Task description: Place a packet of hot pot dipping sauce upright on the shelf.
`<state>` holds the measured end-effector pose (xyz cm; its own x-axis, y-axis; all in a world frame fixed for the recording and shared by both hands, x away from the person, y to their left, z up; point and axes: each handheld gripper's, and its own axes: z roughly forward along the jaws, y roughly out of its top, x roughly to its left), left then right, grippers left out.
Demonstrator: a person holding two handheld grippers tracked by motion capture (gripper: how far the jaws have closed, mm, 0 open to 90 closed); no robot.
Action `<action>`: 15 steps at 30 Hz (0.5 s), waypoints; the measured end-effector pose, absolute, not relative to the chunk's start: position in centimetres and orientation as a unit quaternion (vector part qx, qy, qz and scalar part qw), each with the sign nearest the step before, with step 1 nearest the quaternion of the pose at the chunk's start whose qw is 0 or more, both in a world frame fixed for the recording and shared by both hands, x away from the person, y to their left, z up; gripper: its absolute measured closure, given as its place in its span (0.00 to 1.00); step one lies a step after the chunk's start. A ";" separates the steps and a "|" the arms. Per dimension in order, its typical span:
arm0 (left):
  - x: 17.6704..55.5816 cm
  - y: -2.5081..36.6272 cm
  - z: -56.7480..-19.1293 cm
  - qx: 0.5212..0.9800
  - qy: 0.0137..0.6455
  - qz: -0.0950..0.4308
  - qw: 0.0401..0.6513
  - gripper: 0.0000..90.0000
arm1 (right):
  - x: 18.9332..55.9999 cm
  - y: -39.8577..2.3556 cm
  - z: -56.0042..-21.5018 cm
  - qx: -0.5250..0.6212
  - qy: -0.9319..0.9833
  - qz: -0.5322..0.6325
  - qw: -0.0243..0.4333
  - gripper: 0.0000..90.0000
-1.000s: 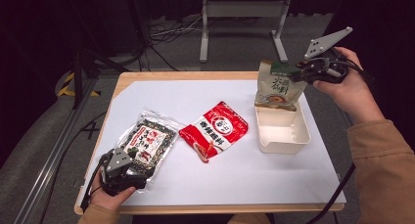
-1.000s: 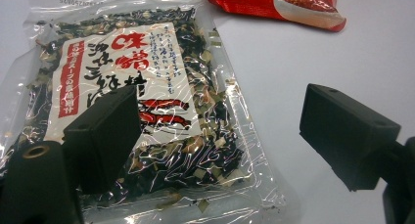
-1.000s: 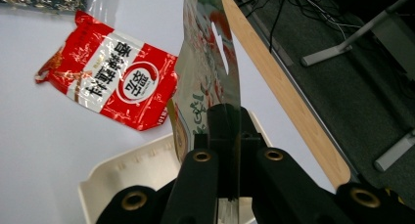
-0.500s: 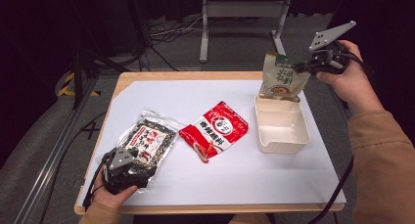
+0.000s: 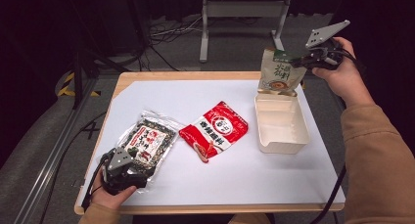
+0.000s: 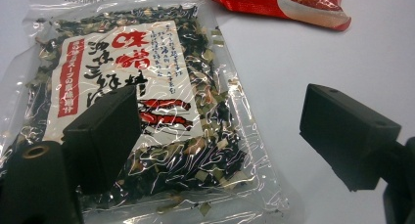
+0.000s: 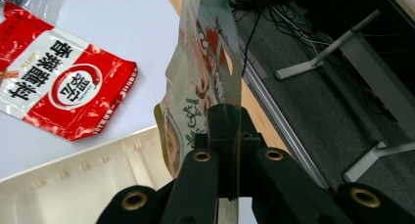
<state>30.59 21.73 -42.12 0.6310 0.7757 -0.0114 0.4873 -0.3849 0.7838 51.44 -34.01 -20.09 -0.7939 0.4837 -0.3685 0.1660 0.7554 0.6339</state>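
Since the earlier frame, the right gripper (image 5: 299, 61) has lifted the green-topped pouch (image 5: 280, 72) higher, jaws clamped on its upper edge. Pouch hangs upright, long axis vertical, bottom over the far rim of the cream tray (image 5: 281, 123). Left gripper (image 5: 128, 171), jaws apart, rests at the seaweed packet (image 6: 142, 106) near the desk (image 5: 254, 185) front edge; red packet (image 5: 215, 130) lies between.

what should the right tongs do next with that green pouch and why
Probably lower it into the cream tray. The right tongs are shut on the green pouch, which hangs upright just above the tray's far edge, and the tray looks empty. The left tongs are open over the seaweed packet, gripping nothing.
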 end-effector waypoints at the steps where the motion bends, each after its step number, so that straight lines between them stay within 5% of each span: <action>1: 30.6 21.8 -42.2 0.811 0.391 0.184 0.395 0.17 | 51.6 -34.0 -20.2 0.183 0.899 0.298 0.266 0.99; 15: 30.6 21.7 -42.5 0.812 0.394 0.184 0.388 0.17 | 53.9 -34.1 -22.6 0.184 0.903 0.281 0.268 0.99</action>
